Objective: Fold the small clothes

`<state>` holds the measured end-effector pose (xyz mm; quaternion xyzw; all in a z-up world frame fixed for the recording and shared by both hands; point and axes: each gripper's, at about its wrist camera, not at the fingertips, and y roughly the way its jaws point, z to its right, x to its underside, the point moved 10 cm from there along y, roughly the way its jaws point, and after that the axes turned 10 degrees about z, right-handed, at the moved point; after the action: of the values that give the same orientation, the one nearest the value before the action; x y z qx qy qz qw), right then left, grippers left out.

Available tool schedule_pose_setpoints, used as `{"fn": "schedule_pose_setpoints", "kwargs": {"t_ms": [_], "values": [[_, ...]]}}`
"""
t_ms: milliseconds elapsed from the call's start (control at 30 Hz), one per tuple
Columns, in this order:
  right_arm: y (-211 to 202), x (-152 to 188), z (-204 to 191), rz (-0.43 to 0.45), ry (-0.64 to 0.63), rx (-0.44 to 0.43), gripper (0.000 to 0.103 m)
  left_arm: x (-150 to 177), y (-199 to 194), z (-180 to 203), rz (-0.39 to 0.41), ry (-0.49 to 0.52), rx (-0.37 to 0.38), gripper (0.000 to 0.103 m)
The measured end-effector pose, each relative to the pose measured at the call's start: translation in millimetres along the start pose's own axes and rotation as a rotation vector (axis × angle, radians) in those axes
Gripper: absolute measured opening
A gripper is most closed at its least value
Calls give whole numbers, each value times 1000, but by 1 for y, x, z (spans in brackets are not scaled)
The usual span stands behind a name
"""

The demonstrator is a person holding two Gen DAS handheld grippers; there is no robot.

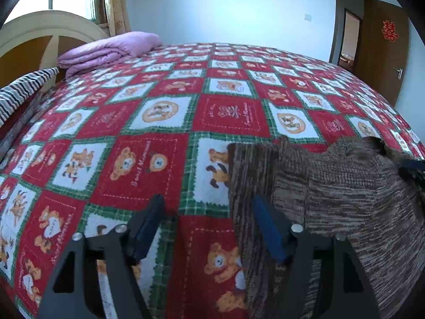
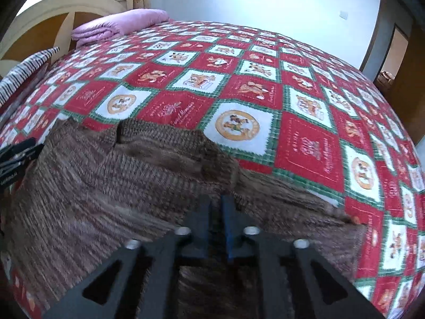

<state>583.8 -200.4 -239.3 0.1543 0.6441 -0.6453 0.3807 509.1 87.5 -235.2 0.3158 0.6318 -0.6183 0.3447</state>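
While the brown knitted garment (image 1: 332, 202) lies on the bed (image 1: 159, 122), over the red bear-pattern cover, the left gripper (image 1: 205, 220) hovers at its left edge with the fingers spread wide and nothing between them; one finger is over the cover, the other over the knit. Further to the right, the right gripper (image 2: 216, 212) has its fingers pressed nearly together, and it seems to pinch a fold of the same garment, although the cloth between the pads is hard to see. I judge this garment to be soft, light and floppy, with a loose rough knit that will not slip but can stretch or catch, so it is better to take it at an edge or a corner, both sides together. Only the left wrist view shows the straight left edge and the open door (image 1: 382, 61) with a red paper sign. Only the right wrist view shows the garment's far edge with its notch and its right part spreading out. Both views show the folded purple quilt (image 1: 109, 50) near the headboard.
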Motion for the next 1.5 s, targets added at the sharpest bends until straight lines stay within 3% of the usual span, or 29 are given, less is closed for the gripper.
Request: {"fn": "schedule_pose_setpoints", "kwargs": {"t_ms": [67,133,233,300,433,500,600,800,867,933,1033,1167,1500], "values": [[-15,5,9,21,12,2,52,-3,-5,2,20,20,-16,73],[-30,12,26,26,45,5,53,-5,-7,4,35,56,-41,82],[-44,34,51,-6,124,-28,53,-1,-6,4,23,104,-104,86],[-43,49,70,-26,131,13,53,4,1,0,-20,109,-129,88],[-31,60,97,-25,205,30,57,7,6,-13,-59,84,-195,103],[-35,56,111,-12,228,132,57,10,4,-16,-62,65,-198,103],[-45,53,119,30,302,154,57,13,-1,-17,-54,57,-206,103],[-59,36,65,94,184,-1,58,12,0,-16,-51,59,-201,103],[-42,37,58,52,127,29,58,13,0,-17,-57,52,-194,103],[-22,45,72,-19,149,88,58,13,1,-17,-62,42,-184,103],[-12,35,102,-2,239,140,58,15,2,-19,-72,16,-161,103],[-18,26,101,19,259,154,58,16,4,-19,-81,-14,-134,103],[-68,44,2,60,153,-3,59,26,-8,-20,-90,-93,-41,103]]}}
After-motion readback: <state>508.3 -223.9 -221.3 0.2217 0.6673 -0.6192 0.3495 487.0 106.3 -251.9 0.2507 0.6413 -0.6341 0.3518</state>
